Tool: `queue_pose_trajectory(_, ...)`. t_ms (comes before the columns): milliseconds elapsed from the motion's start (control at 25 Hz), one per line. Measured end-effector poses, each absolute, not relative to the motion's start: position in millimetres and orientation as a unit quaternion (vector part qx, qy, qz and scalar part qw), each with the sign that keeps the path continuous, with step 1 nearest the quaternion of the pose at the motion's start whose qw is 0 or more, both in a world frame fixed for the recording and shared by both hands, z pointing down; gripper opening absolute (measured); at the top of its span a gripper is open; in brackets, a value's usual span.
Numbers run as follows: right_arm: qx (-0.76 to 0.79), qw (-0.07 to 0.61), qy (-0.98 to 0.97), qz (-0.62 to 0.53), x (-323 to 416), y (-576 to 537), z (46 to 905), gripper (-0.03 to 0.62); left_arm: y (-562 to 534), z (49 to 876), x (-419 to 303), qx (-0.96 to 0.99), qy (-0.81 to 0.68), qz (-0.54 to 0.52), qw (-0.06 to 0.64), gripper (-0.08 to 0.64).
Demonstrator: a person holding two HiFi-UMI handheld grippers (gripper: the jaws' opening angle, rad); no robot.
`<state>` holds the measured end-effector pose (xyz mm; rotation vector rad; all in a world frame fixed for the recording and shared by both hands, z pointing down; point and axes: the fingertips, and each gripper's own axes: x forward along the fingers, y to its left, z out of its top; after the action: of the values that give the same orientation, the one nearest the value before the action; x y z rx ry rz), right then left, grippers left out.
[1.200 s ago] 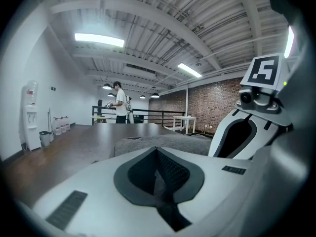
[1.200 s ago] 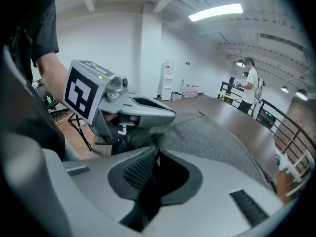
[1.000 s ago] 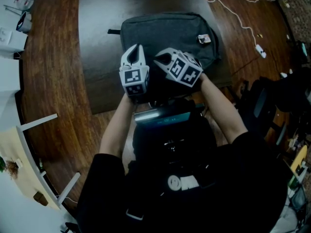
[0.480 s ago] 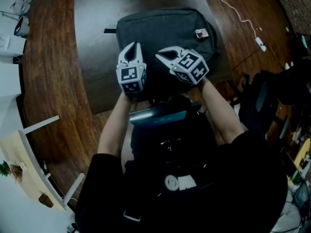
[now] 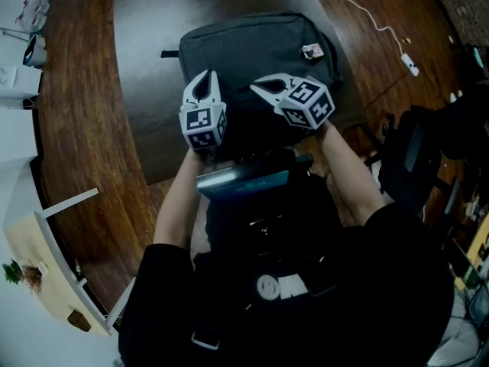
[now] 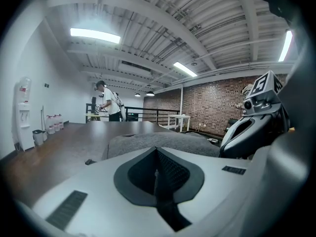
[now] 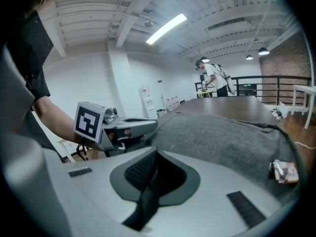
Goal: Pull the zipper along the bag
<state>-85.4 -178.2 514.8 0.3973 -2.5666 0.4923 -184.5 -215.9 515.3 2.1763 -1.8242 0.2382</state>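
The bag (image 5: 256, 48) is a dark grey fabric one, lying flat in the upper middle of the head view on a dark surface (image 5: 153, 128). There's a little light tag (image 5: 311, 50) near its upper right corner and a short black tab (image 5: 167, 53) poking out at its left edge. Honestly I can't pick out the zipper or its pull in any view, it's all too small and dark.

Both hand-held grippers are over the near edge of the bag, side by side in the middle of the frame. The left hand-held gripper (image 5: 204, 76) points straight toward the top of the frame. Its jaws are pressed together with nothing between them, and its own view shows the grey fabric rising right past the tips. The right hand-held gripper (image 5: 257, 83) sits at a slant, tips aimed to the upper left. Its jaws are closed and empty too, with the bag's fabric spread out just beyond them. Can't tell whether either tip actually touches the bag.

Further out, a wooden floor (image 5: 76, 128) wraps around the surface. A white cable (image 5: 409, 65) runs across the upper right, and a dark chair (image 5: 412, 159) sits at the right edge. In the left gripper view a person (image 6: 107, 102) stands at a far table left of centre, with a brick wall (image 6: 212, 107) off to the right.
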Motion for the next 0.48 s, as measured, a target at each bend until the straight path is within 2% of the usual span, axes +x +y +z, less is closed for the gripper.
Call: queue_pose_trajectory(480, 0.162, 0.220, -0.939, 0.209, -54, -189, 518, 0.015, -216, 516, -182, 0.754, -0.632, 0.086, 0.155, 0.002)
